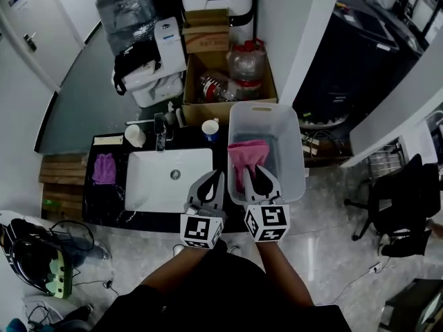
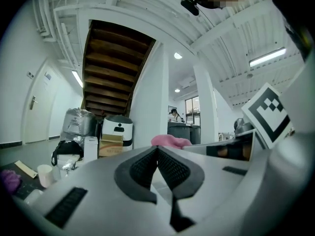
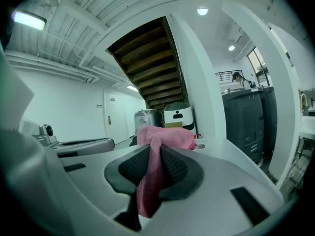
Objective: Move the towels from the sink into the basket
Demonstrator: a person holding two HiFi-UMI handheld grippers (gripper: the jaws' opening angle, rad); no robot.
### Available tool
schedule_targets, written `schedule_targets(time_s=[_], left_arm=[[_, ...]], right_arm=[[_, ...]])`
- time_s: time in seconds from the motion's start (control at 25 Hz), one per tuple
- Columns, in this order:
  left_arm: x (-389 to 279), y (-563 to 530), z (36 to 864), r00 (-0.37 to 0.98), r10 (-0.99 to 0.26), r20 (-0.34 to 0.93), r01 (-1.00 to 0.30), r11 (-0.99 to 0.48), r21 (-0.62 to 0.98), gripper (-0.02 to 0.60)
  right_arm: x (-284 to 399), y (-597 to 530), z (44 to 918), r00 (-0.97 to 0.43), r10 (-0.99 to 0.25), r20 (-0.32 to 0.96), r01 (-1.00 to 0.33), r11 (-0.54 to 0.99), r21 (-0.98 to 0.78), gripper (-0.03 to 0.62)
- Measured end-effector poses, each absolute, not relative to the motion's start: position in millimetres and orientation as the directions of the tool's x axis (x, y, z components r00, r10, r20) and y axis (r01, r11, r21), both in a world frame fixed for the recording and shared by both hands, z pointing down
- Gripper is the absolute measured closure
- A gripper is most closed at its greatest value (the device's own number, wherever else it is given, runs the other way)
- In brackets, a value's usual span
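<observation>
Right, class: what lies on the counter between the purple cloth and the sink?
Nothing. In the head view, only a bare strip of black counter separates the purple cloth from the sink.

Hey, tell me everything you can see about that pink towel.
The pink towel is soft, fuzzy-looking cloth, plain pink and crumpled. The right gripper is shut on a fold of it: one bunch bulges beyond the jaws and a tail hangs down between the pads. In the head view it spreads over the left part of the basket. Nothing else is seen touching it; whether it reaches the basket's floor cannot be told.
</observation>
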State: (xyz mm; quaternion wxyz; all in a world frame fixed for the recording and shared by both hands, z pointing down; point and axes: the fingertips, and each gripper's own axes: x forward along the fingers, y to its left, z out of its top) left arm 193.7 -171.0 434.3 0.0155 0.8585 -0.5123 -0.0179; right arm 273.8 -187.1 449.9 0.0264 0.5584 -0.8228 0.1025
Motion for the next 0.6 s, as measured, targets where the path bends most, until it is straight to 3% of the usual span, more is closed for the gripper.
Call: schedule_targets(time_s=[0.4,0.6], left_arm=[[204.9,-237.6,451.0,0.554,-0.832,0.020,-0.831,-0.551,0.083,0.571],[215.1,-260.3,453.6,0.594,-0.804,0.021,-0.804,-0.594,0.023,0.571]], right_arm=[[290.5,-251.4,468.1,-0.253,-0.938,0.235,-0.967,0.239,-0.086,0.519],[296.2,-283.5,494.5,-0.235,-0.918,0.319,-0.968,0.193,-0.158,0.517]])
